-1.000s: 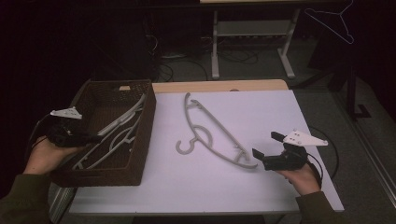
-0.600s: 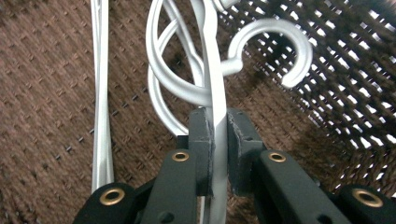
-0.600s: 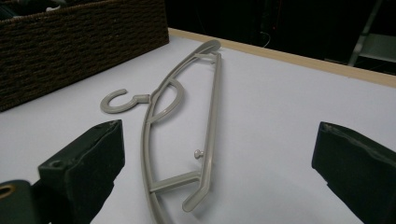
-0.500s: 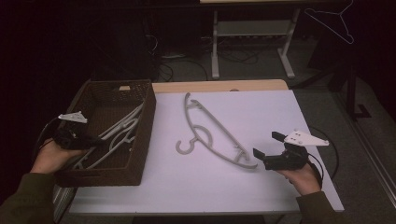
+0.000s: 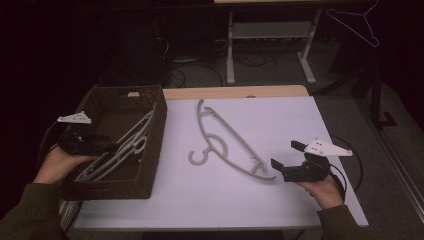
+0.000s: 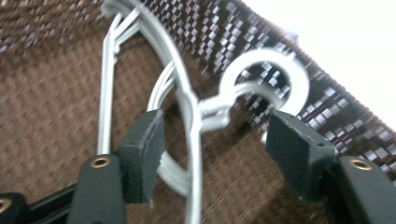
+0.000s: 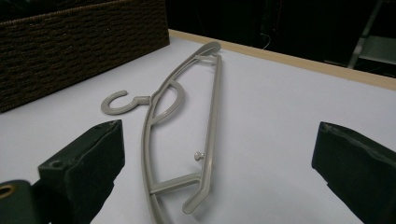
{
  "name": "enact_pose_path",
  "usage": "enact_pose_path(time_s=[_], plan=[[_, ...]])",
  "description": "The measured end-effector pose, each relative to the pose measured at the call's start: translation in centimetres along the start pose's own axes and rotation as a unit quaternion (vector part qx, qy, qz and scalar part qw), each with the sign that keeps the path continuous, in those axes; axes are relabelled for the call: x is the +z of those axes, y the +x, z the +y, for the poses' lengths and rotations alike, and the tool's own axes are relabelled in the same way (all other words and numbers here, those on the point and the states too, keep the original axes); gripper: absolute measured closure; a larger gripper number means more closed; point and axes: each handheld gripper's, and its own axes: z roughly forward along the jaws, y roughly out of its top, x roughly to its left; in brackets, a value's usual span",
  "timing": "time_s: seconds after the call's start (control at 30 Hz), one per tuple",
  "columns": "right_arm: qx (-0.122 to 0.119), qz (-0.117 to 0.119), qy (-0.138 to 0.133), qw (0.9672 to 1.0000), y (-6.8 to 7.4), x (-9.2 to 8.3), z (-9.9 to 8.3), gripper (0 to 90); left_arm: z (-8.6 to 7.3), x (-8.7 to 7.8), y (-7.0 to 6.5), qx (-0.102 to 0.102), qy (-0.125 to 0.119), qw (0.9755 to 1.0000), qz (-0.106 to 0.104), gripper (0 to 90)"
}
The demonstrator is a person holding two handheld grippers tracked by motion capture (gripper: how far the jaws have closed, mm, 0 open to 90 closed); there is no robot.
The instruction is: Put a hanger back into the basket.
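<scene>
Change: left gripper point(image 5: 102, 145) jaws just been opening over the basket point(image 5: 152, 150); drawn back a little toward the basket's left rim since a second ago, hangers now lower inside. Right gripper point(image 5: 282, 161) unmoved.
Hangers in basket: pale grey stack point(image 5: 120, 150) lying slantwise on the basket floor, hooks toward the right wall, far ends toward the back right corner.
Left claw: spread, pads either side of the stack's neck in the left gripper view, hanger bar point(image 6: 189, 140) between them, not pressed by either pad; hook ring point(image 6: 264, 79) resting against the woven wall.
Basket: dark brown wicker, at the table's left edge, reaching from near the back edge to near the front edge.
Loose hanger: grey hanger point(image 5: 225, 142) flat on the white table point(image 5: 300, 110), about mid-surface, hook point(image 5: 196, 157) pointing toward the basket, one end toward the back edge, other end just beside the right claw.
Right claw: spread wide, nothing pinched, low over the table near the right front corner, hanger's near end point(image 7: 196, 196) lying between the jaws.
Hands: left hand point(image 5: 57, 165) outside the basket's left wall; right hand point(image 5: 325, 190) near the front edge.
</scene>
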Motion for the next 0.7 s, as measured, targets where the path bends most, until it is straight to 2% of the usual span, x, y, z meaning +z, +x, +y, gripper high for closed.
enact_pose_path(time_s=[0.23,0.43,0.57,0.7], plan=[[-0.004,-0.001,-0.006,1.0000,-0.1,-0.1,0.2,2.1,1.7,0.2,-2.0,-0.006,-0.047,0.9987,-0.021,27.3],[-0.004,0.000,-0.007,1.0000,0.1,-0.2,0.6,2.1,3.5,0.7,-4.7,0.009,-0.074,0.9966,-0.035,21.2],[-0.010,0.002,-0.006,0.9999,0.3,-0.1,0.8,2.1,4.7,1.4,-6.8,0.017,-0.094,0.9940,-0.053,15.2],[-0.012,0.006,-0.003,0.9999,0.5,0.0,1.1,2.1,5.7,2.5,-9.1,0.032,-0.106,0.9913,-0.071,12.9]])
